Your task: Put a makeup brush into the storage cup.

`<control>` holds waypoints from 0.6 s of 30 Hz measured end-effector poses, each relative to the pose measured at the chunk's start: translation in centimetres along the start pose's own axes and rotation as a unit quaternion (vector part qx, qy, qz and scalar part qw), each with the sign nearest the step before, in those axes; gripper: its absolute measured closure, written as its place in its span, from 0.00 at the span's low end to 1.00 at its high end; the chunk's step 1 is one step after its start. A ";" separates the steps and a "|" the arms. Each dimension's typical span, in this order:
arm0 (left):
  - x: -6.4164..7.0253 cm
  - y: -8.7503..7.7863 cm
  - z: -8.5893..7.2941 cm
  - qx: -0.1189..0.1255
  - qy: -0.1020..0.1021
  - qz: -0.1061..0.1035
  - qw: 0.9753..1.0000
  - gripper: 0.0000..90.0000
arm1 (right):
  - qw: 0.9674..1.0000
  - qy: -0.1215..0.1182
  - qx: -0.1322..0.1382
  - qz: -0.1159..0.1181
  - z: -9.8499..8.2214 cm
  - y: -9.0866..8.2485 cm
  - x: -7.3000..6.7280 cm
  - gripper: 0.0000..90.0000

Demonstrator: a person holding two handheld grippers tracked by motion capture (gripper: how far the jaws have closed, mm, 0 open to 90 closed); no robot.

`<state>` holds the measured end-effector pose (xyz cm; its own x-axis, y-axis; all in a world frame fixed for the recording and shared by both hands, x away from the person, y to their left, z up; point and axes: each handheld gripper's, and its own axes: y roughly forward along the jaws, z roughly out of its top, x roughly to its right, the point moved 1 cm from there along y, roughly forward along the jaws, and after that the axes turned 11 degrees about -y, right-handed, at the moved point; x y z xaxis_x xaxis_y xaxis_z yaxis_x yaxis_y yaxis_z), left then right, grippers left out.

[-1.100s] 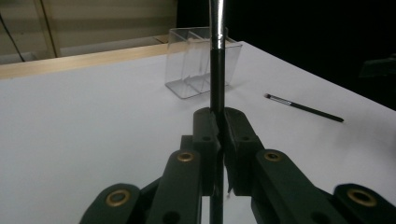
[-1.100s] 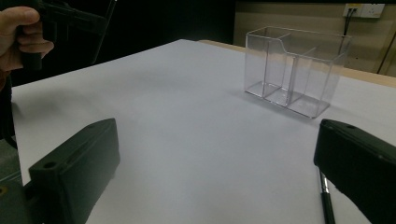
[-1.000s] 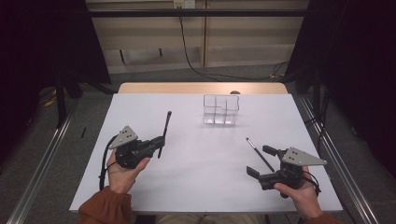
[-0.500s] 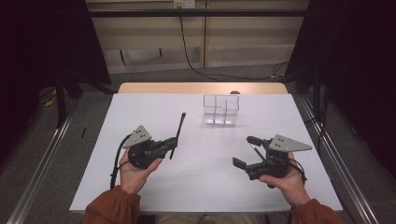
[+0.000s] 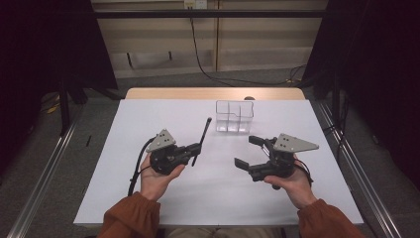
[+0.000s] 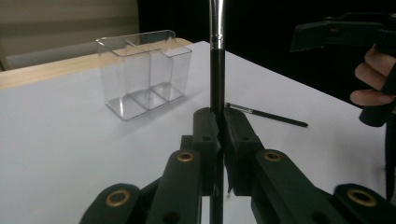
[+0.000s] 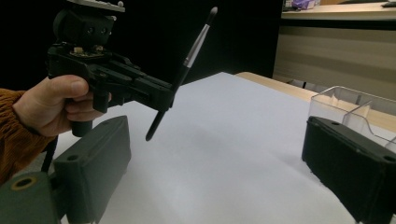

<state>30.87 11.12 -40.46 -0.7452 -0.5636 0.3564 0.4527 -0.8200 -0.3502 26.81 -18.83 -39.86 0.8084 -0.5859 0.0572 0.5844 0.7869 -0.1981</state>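
Note:
My left gripper (image 5: 194,149) is shut on the handle of a black makeup brush (image 5: 203,134), which tilts up toward the far side with its bristle tip uppermost. In the left gripper view the jaws (image 6: 219,128) clamp the handle (image 6: 216,79) upright. A second thin black brush (image 6: 267,115) lies flat on the white table beyond them. My right gripper (image 5: 250,152) is held above the table at the right, open; its jaws have just been closing a little with nothing between them. The right gripper view looks between its wide jaws (image 7: 217,140) at the left gripper (image 7: 107,79) and its brush (image 7: 187,60).
A clear plastic organizer (image 5: 235,117) with several compartments stands at the back middle of the white table (image 5: 148,114), also seen close in the left gripper view (image 6: 144,70) and at the right edge (image 7: 355,109) of the right gripper view. Dark floor and metal rails flank the table.
The left gripper has carried its brush right and slightly forward, toward the middle. The right gripper has moved left and risen off the table, leaving the second brush lying there.

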 end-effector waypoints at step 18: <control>0.7 1.1 -0.5 0.010 -0.011 -0.019 1.000 0.94 | 1.000 -0.015 -0.016 0.018 1.7 3.9 -0.2 0.13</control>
<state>30.56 9.87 -41.00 -0.7506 -0.5345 0.3885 0.4347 -0.8423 -0.3188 29.10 -15.31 -38.98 0.8303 -0.5518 0.0781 0.5535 0.7999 -0.2319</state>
